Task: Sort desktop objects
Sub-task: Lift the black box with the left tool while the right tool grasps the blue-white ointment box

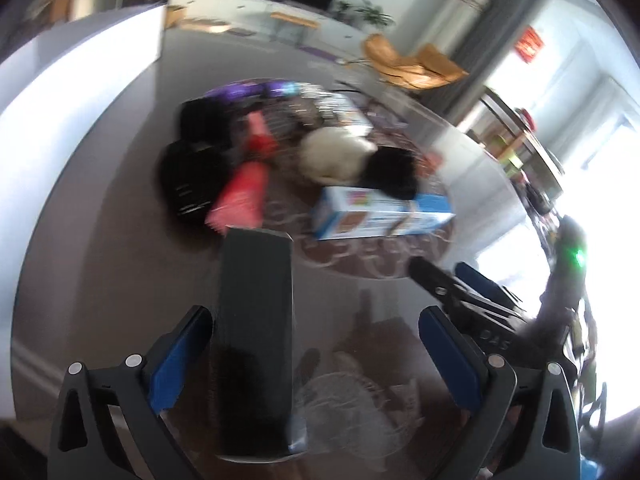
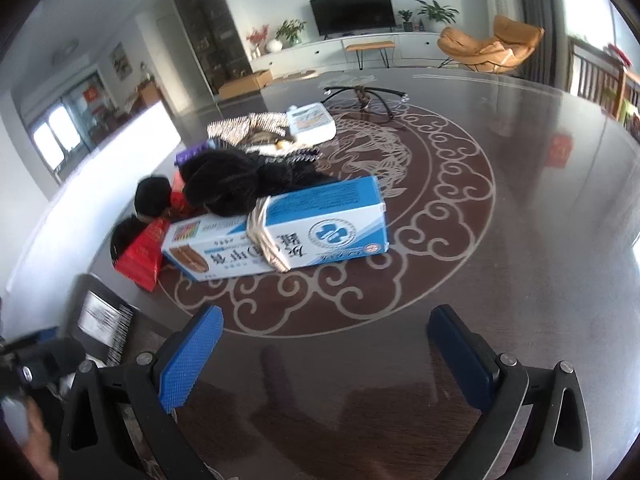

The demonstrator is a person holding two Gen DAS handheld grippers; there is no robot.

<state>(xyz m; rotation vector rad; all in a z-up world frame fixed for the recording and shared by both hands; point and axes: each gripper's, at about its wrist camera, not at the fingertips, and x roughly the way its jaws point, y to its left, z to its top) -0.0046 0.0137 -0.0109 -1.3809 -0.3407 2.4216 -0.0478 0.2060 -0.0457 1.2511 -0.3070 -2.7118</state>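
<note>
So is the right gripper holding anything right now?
No, the right gripper is open, with only bare table showing between its blue fingers.

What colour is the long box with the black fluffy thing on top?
Blue and white box, seen best in the right wrist view.

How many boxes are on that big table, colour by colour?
Blue and white box: 1
Red boxes: 2, as far as I can tell, since the pile partly hides them
Dark grey box, lying between the open left gripper's fingers: 1
Total: 4 boxes
</note>
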